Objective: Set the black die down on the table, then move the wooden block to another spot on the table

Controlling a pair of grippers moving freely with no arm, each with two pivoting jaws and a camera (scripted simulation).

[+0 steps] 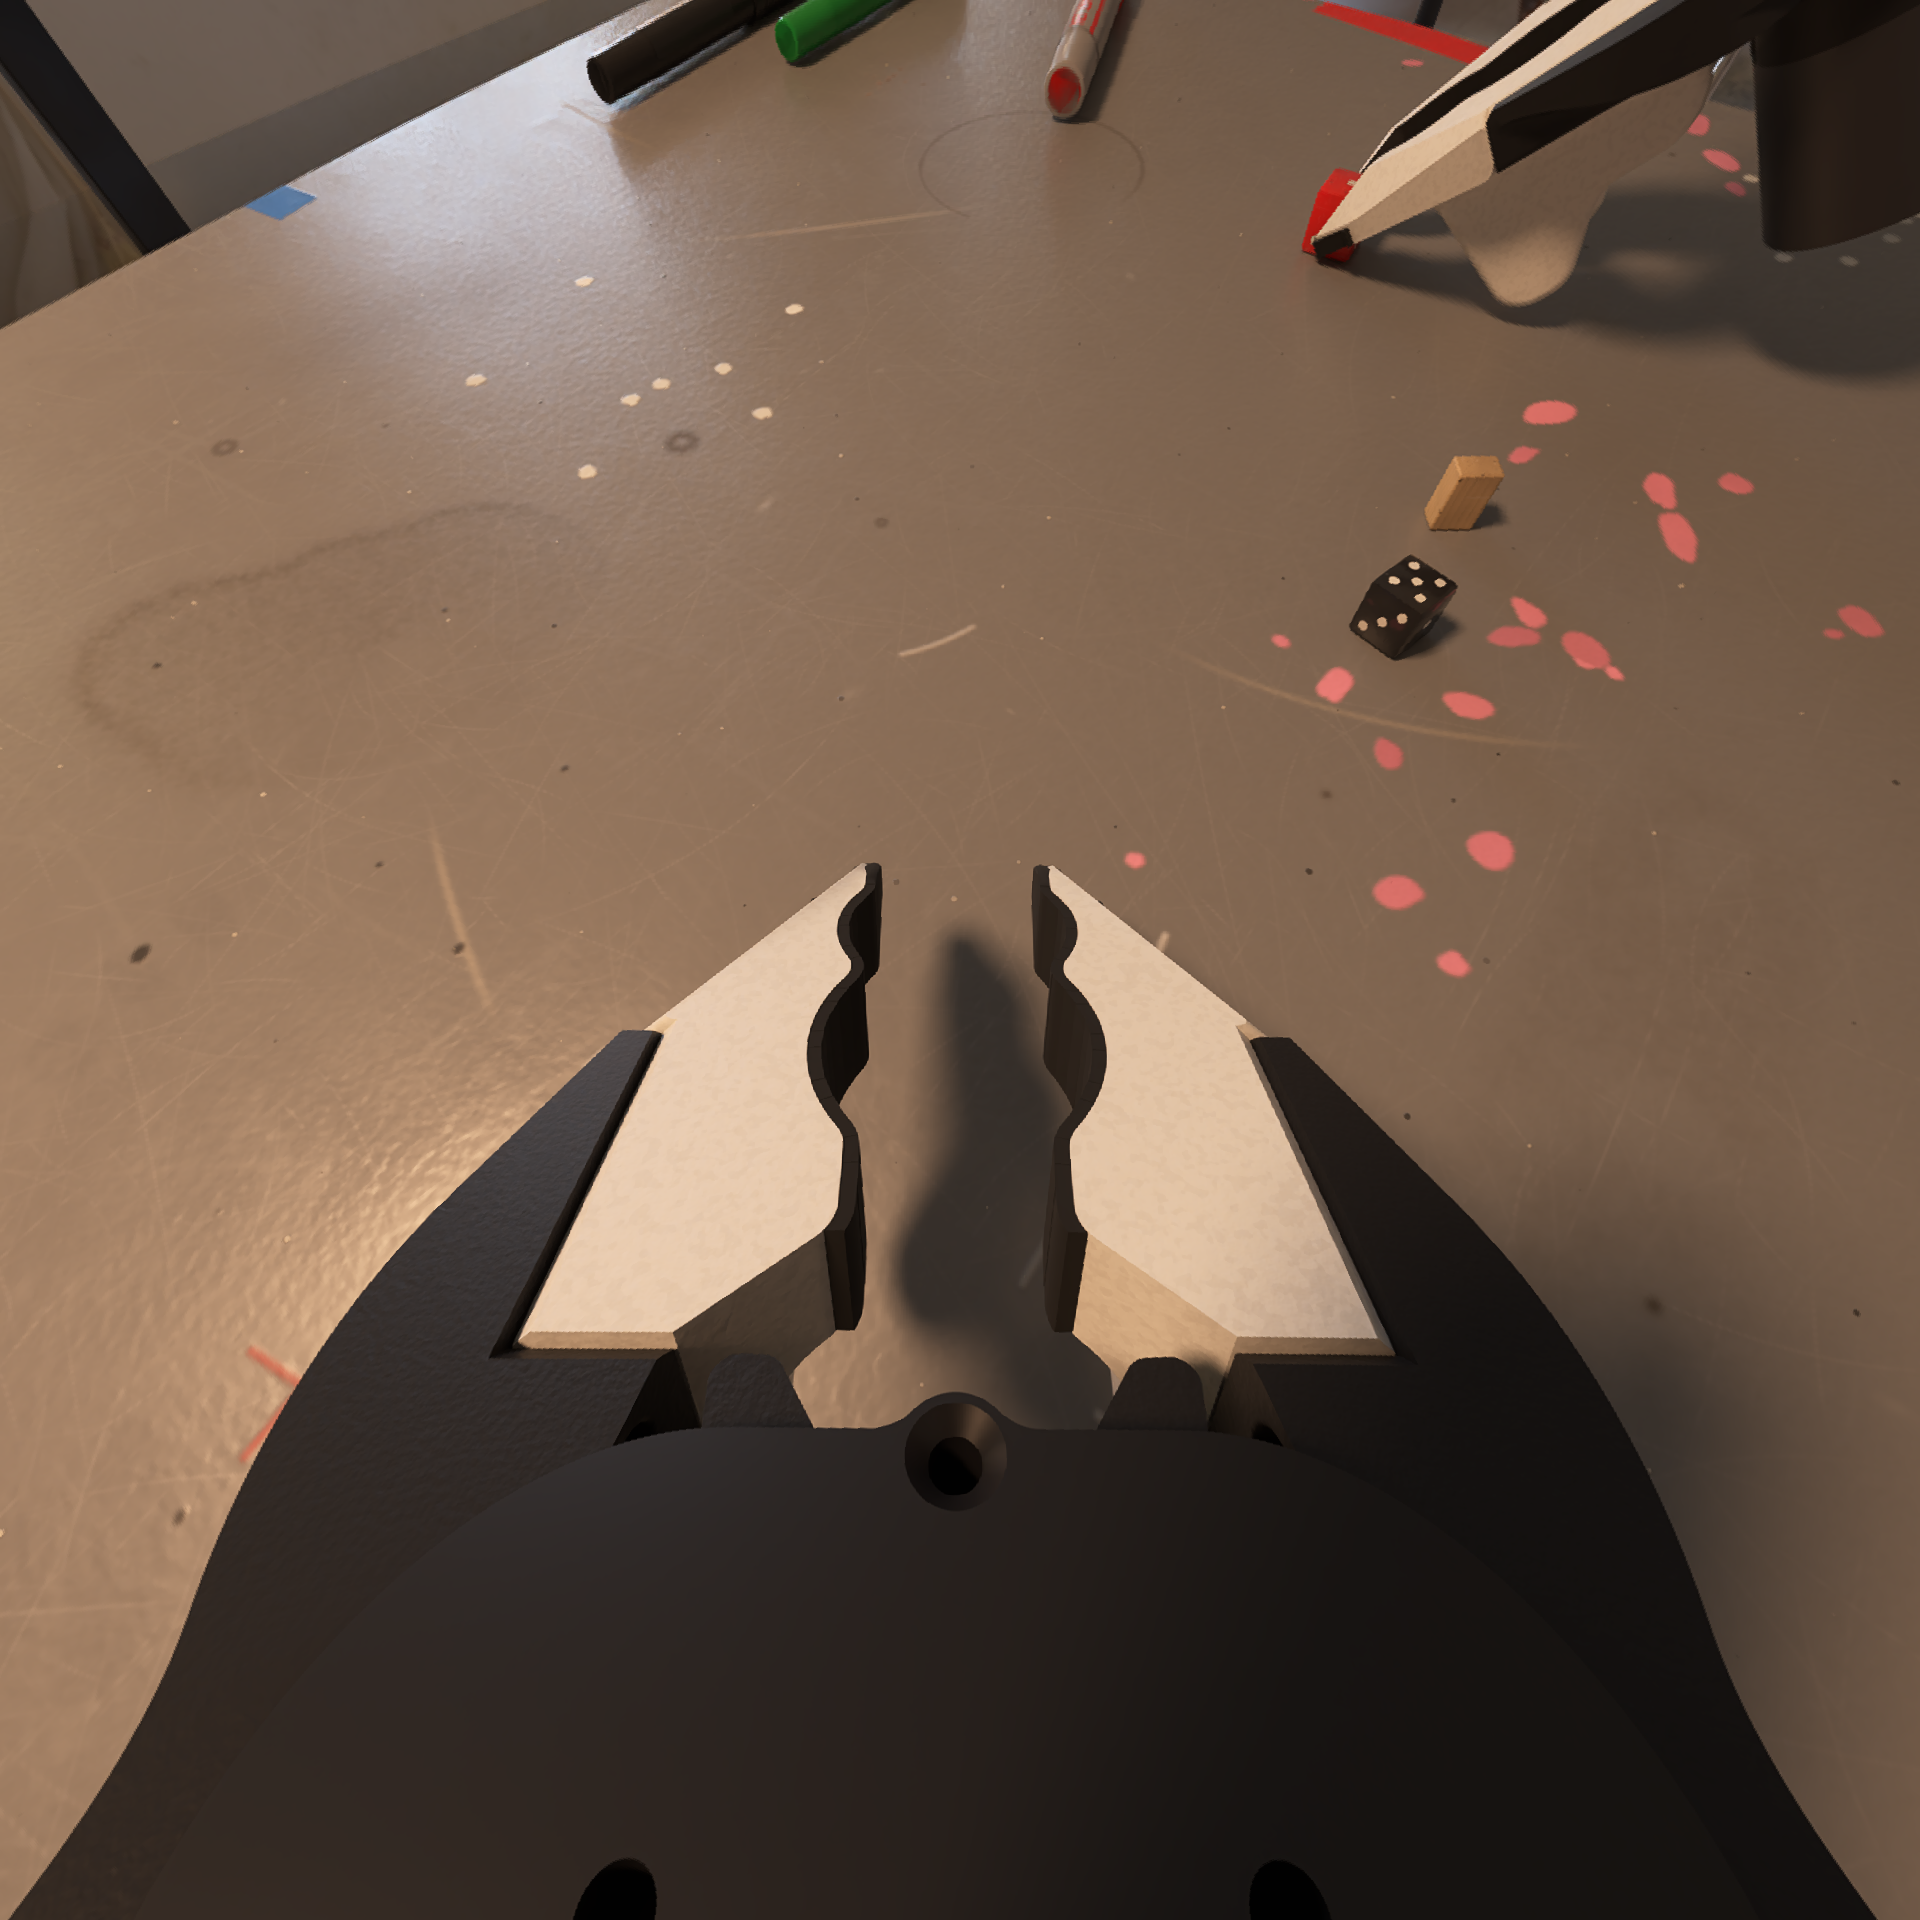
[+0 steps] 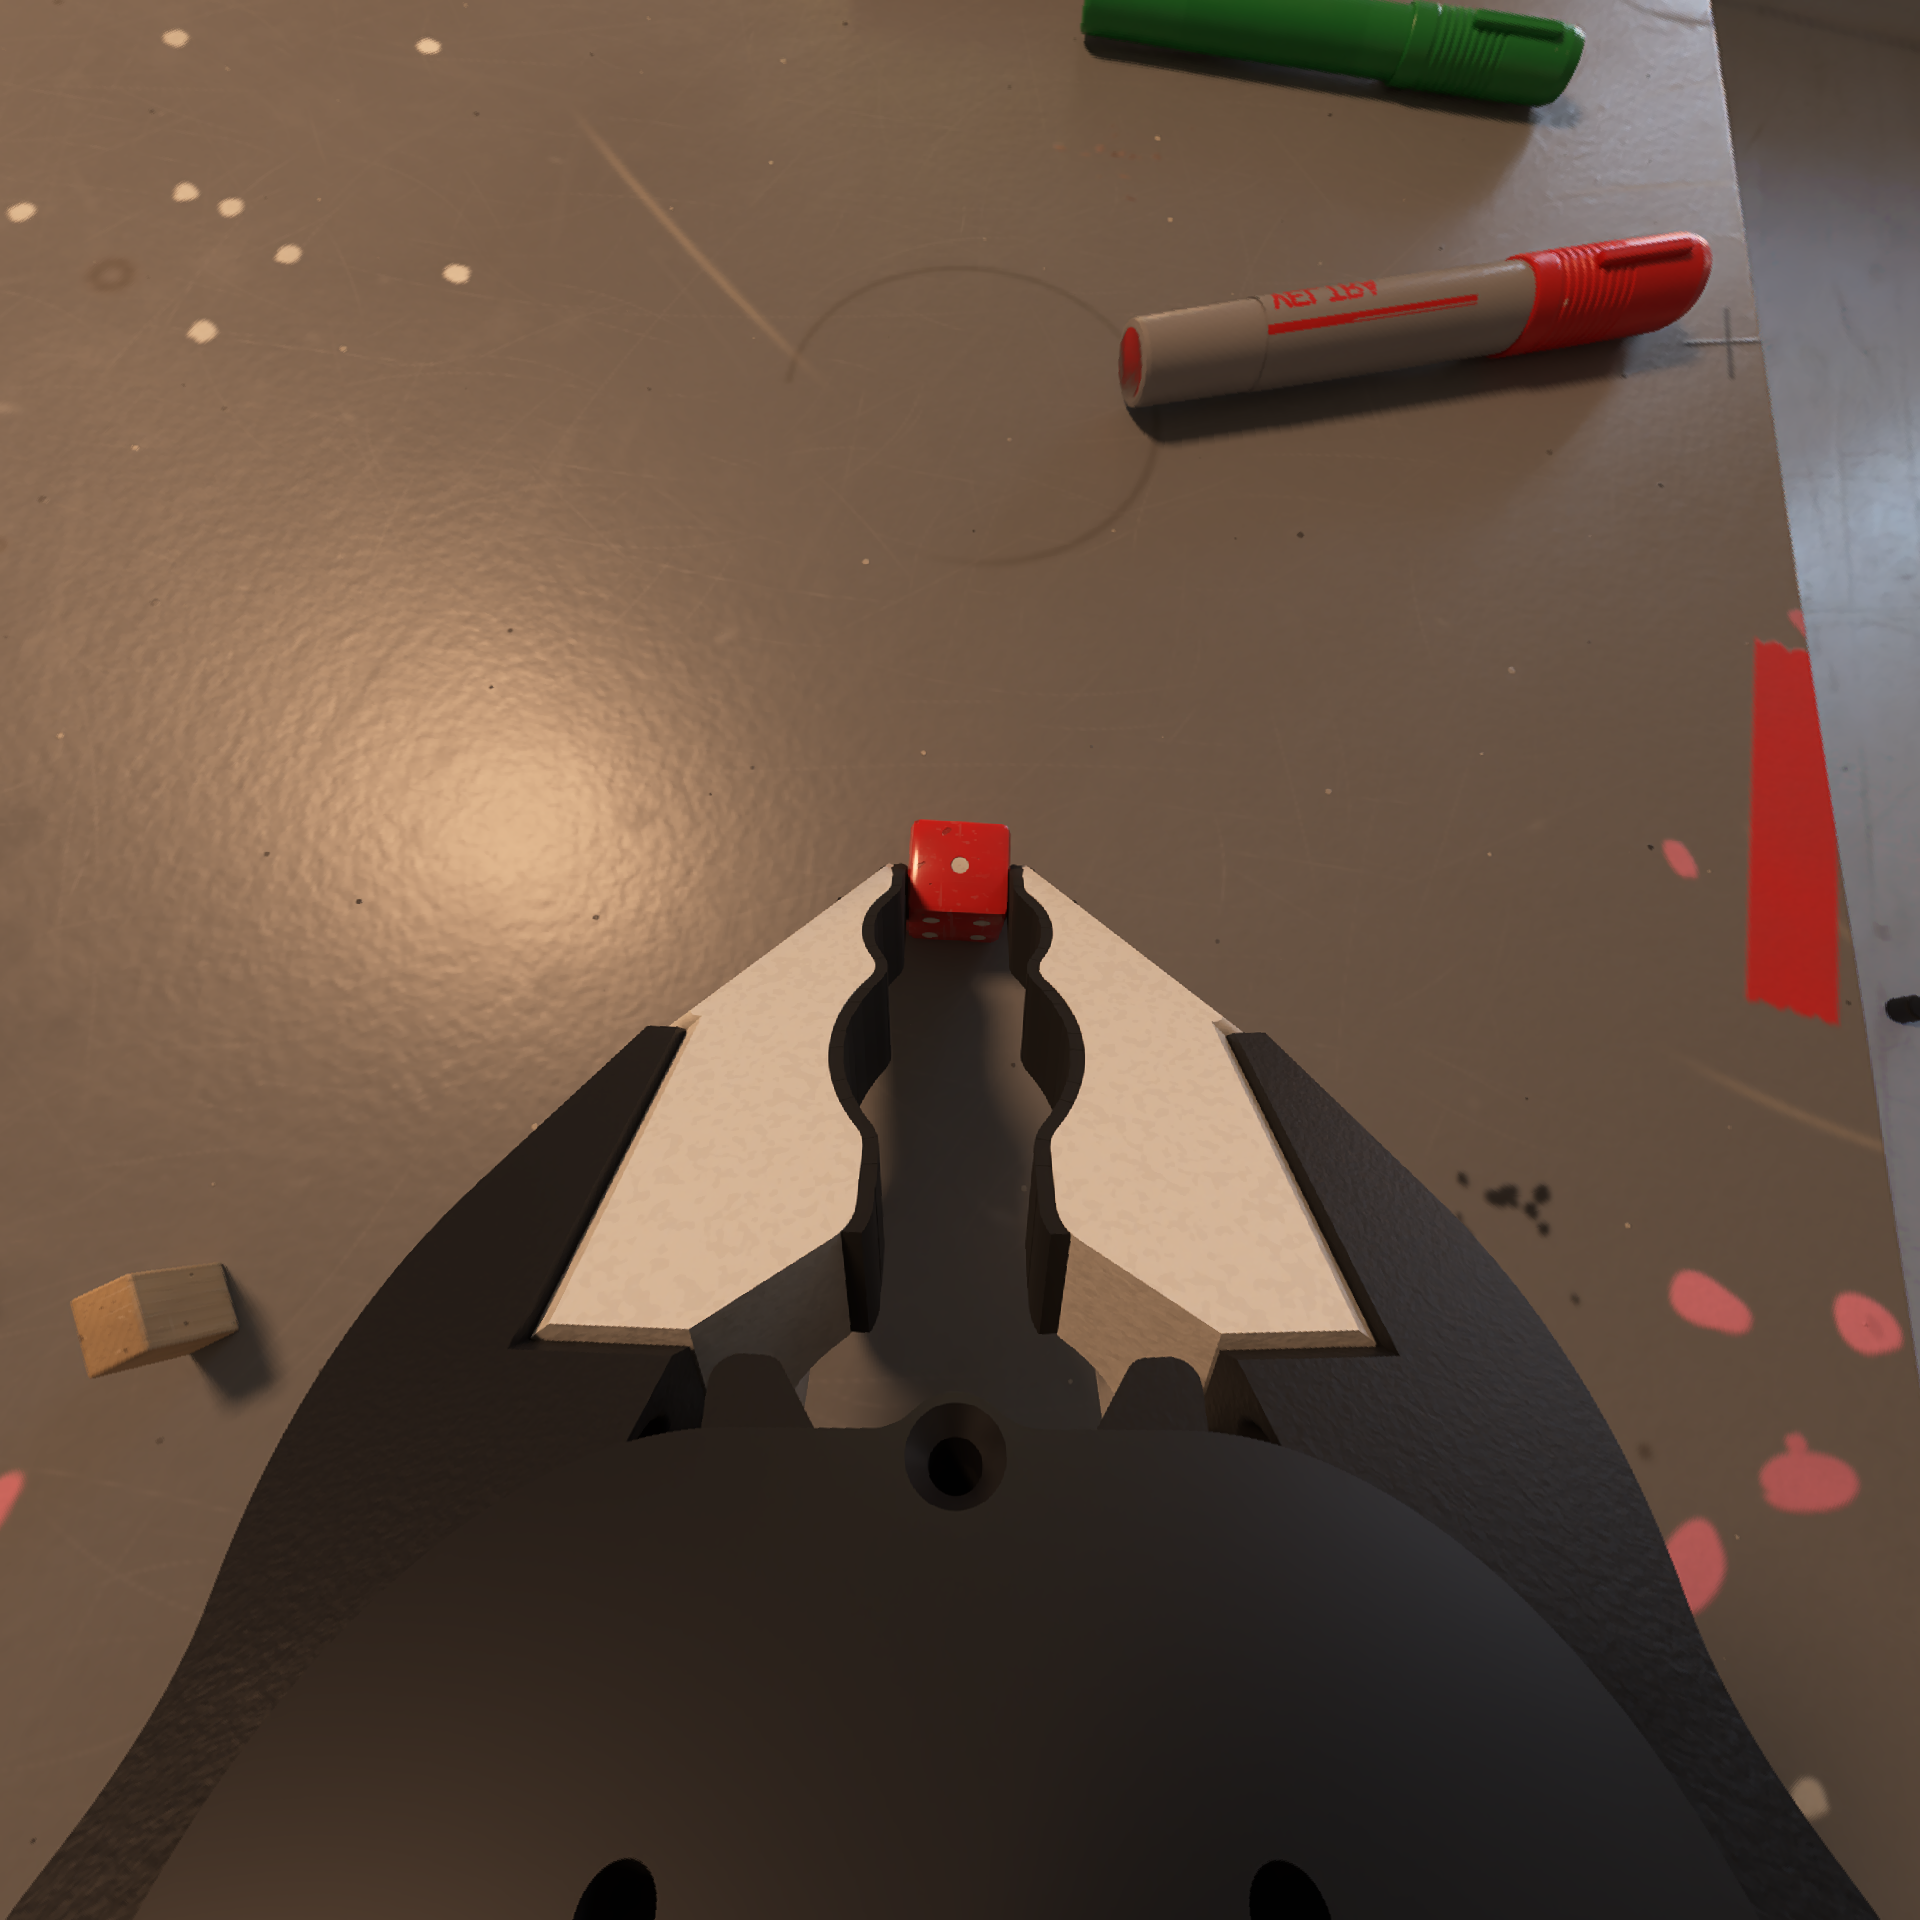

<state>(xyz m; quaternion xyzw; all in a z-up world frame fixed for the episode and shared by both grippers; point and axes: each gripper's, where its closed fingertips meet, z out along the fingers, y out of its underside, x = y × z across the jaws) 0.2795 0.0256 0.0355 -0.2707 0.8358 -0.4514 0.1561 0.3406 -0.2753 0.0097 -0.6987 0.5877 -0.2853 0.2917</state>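
The black die [image 1: 1403, 608] with white pips lies on the brown table [image 1: 520, 727], right of centre in the left wrist view. The small wooden block [image 1: 1463, 494] lies just beyond it and also shows at the lower left of the right wrist view [image 2: 154, 1320]. My left gripper [image 1: 956, 873] is open and empty above the table, left of and nearer than both. My right gripper [image 2: 956, 878] is shut on a red die [image 2: 958, 878] at its fingertips, low at the table. The left wrist view shows it at the upper right [image 1: 1335, 244].
A green marker [image 2: 1340, 42] and a grey marker with a red cap [image 2: 1413, 317] lie at the far side, and a black marker [image 1: 675, 52] lies beside them. Red tape [image 2: 1789, 831] marks the table's right edge. Pink and white paint spots dot the surface.
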